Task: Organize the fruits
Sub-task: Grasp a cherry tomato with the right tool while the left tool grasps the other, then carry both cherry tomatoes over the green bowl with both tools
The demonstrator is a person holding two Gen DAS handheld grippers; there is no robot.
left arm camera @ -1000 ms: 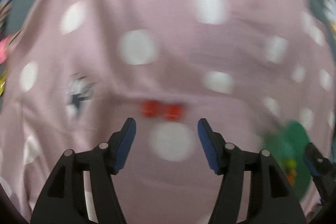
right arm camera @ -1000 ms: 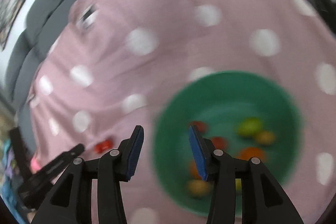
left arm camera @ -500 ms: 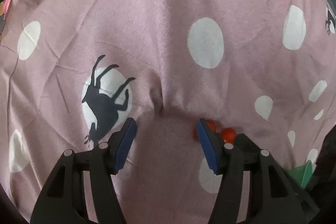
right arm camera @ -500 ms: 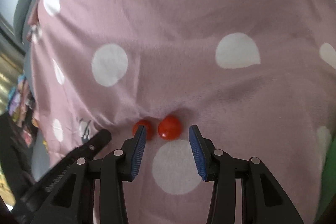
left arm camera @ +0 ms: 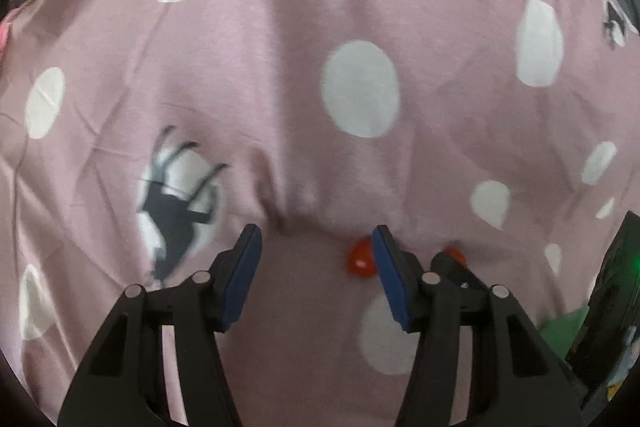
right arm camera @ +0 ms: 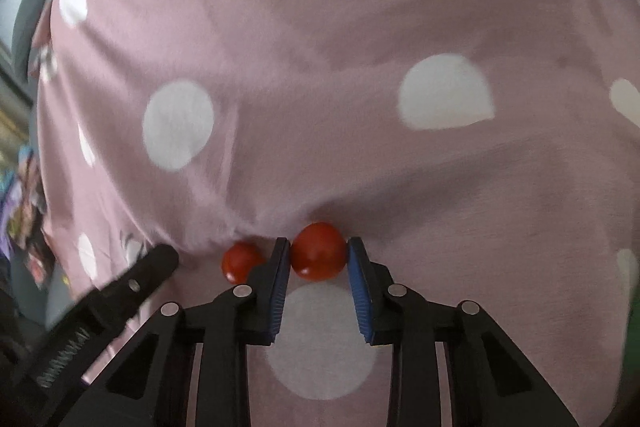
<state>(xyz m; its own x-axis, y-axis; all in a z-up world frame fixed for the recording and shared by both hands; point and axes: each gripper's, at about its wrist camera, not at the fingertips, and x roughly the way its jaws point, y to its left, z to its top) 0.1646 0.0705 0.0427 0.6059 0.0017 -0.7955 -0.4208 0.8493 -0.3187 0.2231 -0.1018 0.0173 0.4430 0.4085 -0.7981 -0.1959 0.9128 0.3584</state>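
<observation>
Two small red tomatoes lie in a fold of the pink polka-dot cloth (right arm camera: 320, 67). In the right wrist view my right gripper (right arm camera: 319, 257) has its blue pads on either side of the larger tomato (right arm camera: 318, 251), the left pad touching it, the right pad close beside it. The smaller tomato (right arm camera: 241, 261) lies just left of the left pad. In the left wrist view my left gripper (left arm camera: 316, 247) is open and empty; one tomato (left arm camera: 360, 261) sits by the inner side of its right finger, and the other tomato (left arm camera: 454, 254) peeks out behind it.
A finger of the left gripper (right arm camera: 132, 279) shows at the lower left of the right wrist view. The rim of a green bowl (left arm camera: 564, 327) shows at the lower right of the left wrist view. The cloth (left arm camera: 320, 27) has folds and a deer print (left arm camera: 176, 211).
My right gripper has moved forward and narrowed around the larger tomato. My left gripper has shifted slightly, so one tomato now sits just inside its right finger.
</observation>
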